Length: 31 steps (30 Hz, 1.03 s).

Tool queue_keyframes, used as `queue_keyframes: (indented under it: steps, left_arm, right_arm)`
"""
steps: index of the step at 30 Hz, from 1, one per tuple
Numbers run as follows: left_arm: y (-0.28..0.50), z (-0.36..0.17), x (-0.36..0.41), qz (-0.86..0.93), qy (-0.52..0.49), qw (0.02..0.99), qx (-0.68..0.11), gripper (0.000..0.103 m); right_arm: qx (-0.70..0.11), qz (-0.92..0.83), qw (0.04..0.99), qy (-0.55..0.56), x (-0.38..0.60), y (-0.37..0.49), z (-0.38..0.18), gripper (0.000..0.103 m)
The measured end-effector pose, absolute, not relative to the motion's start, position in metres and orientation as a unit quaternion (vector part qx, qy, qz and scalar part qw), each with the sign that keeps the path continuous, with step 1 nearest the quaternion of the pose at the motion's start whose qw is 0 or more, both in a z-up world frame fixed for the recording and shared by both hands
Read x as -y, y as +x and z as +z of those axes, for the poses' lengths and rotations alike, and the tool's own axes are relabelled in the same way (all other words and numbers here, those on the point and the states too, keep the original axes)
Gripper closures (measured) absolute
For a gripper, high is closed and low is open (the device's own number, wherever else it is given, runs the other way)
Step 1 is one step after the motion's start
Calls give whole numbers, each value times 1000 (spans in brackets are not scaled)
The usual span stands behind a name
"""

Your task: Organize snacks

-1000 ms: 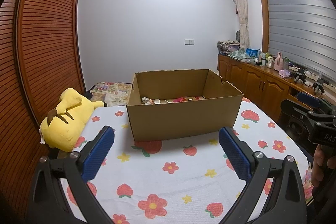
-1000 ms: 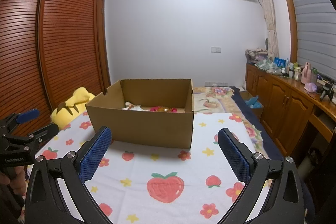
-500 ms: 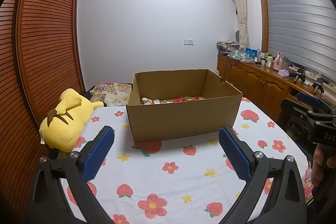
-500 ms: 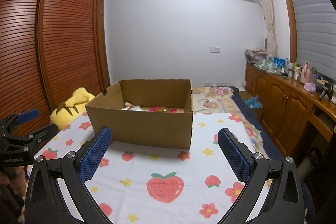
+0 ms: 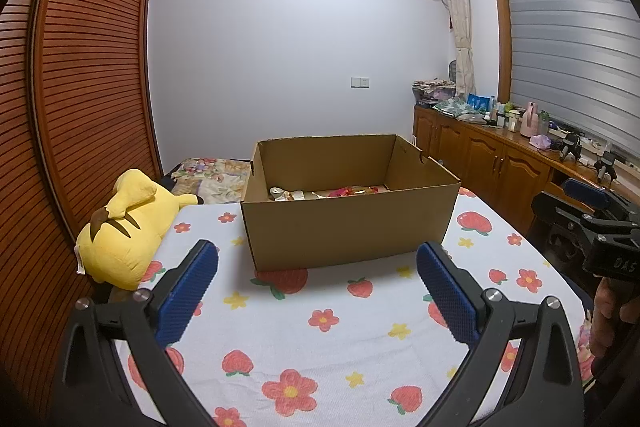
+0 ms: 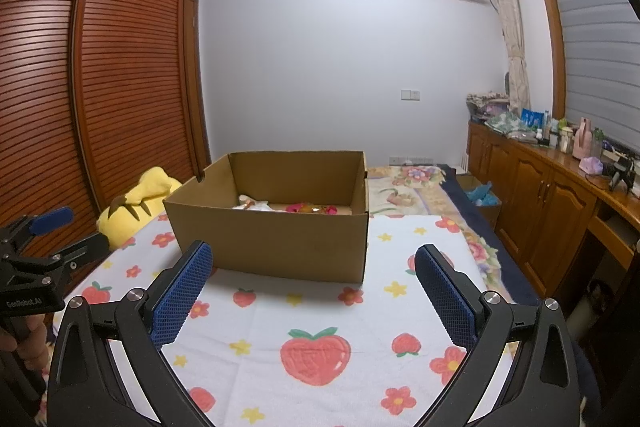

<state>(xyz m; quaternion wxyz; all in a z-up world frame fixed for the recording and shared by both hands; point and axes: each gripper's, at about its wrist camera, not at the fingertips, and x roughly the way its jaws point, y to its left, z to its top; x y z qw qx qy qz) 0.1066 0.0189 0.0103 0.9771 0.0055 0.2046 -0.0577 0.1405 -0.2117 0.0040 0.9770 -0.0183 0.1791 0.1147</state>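
An open cardboard box stands on a table covered by a white cloth with strawberries and flowers. Snack packets lie on its floor; they also show in the right wrist view, inside the box. My left gripper is open and empty, hovering above the cloth in front of the box. My right gripper is open and empty, also in front of the box. Each gripper shows at the edge of the other's view.
A yellow plush toy lies at the table's left edge beside the slatted wardrobe. A bed with a floral quilt lies behind the table. Wooden cabinets with clutter on top run along the right wall.
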Motion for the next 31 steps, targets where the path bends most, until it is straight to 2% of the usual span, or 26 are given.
queue_keyframes:
  steps: [31]
  left_arm:
    - [101, 12, -17, -57, 6, 978, -200, 2]
  right_arm:
    - [-179, 115, 977, -17, 210, 139, 4, 0]
